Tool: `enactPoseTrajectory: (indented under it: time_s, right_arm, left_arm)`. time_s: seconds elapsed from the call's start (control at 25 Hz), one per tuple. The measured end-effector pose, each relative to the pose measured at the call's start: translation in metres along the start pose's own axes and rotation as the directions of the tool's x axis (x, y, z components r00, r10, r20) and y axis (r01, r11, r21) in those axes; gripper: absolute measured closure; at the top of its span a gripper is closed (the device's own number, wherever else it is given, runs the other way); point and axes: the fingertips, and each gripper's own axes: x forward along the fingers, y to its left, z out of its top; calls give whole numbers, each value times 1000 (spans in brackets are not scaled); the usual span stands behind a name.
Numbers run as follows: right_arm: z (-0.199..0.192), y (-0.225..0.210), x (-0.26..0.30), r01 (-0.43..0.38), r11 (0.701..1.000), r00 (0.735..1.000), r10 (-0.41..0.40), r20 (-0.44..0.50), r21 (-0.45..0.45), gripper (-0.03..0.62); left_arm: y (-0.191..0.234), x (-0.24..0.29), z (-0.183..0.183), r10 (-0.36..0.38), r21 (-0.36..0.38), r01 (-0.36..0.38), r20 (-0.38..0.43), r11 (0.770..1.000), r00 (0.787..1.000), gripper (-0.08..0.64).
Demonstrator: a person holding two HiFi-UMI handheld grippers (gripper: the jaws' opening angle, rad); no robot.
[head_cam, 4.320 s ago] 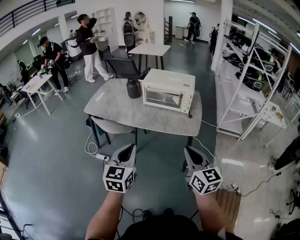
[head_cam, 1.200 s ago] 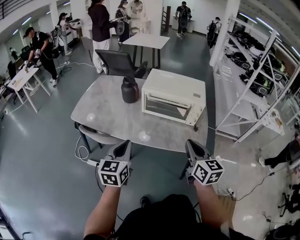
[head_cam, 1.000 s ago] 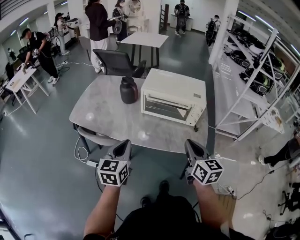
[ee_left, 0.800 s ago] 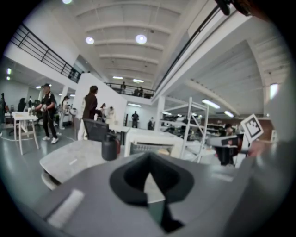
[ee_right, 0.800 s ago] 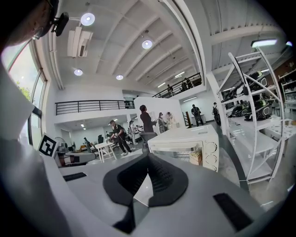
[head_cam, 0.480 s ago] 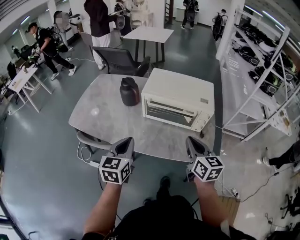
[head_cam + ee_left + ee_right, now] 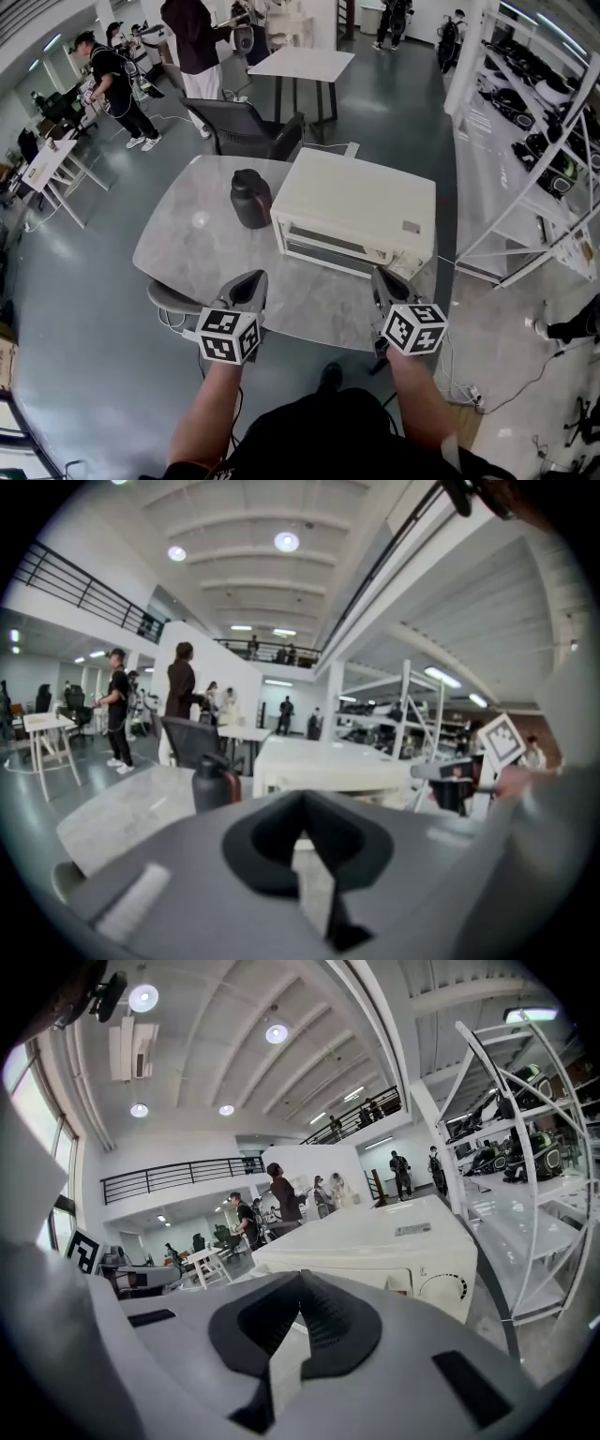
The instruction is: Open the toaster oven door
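Observation:
A cream toaster oven (image 7: 356, 211) stands on the round grey table (image 7: 192, 234), door closed and facing me, knobs at its right end. It fills the middle of the left gripper view (image 7: 323, 766) and the right gripper view (image 7: 394, 1251). My left gripper (image 7: 247, 286) hovers over the table's near edge, left of the oven front, shut and empty. My right gripper (image 7: 386, 284) hangs just before the oven's right front corner, also shut with nothing in it.
A dark jug (image 7: 250, 198) stands on the table just left of the oven. An office chair (image 7: 246, 131) sits behind the table, a grey chair (image 7: 173, 302) under its near edge. White shelving (image 7: 530, 150) runs along the right. People stand at the far left.
I have stepped closer: the table and oven have grown and slid toward me. Both grippers now reach over the table's near edge and stay shut.

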Motion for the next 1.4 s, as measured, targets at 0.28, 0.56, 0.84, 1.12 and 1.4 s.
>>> enactPoseTrajectory:
  time_s: [0.28,0.56,0.84,1.12,1.4]
  right_arm:
    - [11,-34,25,2,999,999,-3,-32,-41,598]
    - [11,-65,27,74,997,994,-76,-76,-37,575]
    - [2,-79,28,149,989,982,-150,-114,-22,517]
    - [-13,-75,36,174,985,969,-170,-178,7,463]
    - [-12,-78,40,219,976,961,-213,-178,11,462]
  left_arm:
    - [0,43,21,14,-19,-14,2,1000,1000,552]
    - [7,74,31,16,-36,-17,-14,999,1000,552]
    - [15,105,31,-32,-19,31,-47,999,998,545]
    - [32,125,18,-61,-47,57,-90,997,994,497]
    - [39,145,12,-100,-62,93,-116,994,988,462]
